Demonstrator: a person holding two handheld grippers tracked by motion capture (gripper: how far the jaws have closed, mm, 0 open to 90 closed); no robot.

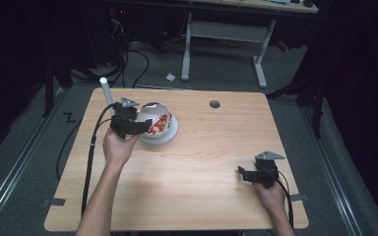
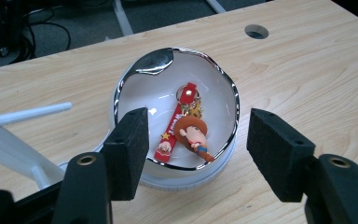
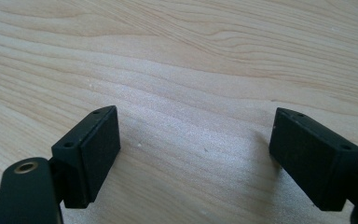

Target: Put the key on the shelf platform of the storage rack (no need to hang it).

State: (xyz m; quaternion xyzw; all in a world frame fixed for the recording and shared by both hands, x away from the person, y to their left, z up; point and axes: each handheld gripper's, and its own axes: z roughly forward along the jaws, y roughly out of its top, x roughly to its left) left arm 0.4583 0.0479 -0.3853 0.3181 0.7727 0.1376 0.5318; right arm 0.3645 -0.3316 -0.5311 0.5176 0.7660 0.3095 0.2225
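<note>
The left tool [image 2: 193,154] hangs released over the white bowl [image 2: 133,86] near the desk's [image 1: 211,162] far left corner, the keychain [image 2: 186,126] lying ungrasped inside, while the right tool [image 3: 196,154] rests released near the near right corner.

Bare forearms, no sleeves. Each hand's black plastic two-jaw left claw [image 1: 137,127] and right claw [image 1: 244,175] carries square foam pads, brass-ringed screw holes, a grey three-cornered plate on top and a trailing black cable.

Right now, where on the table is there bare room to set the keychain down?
Bare wood runs from the bowl across to the right gripper, and along the near edge. It is crowded only around the bowl, where the left gripper hovers over the keychain.
</note>
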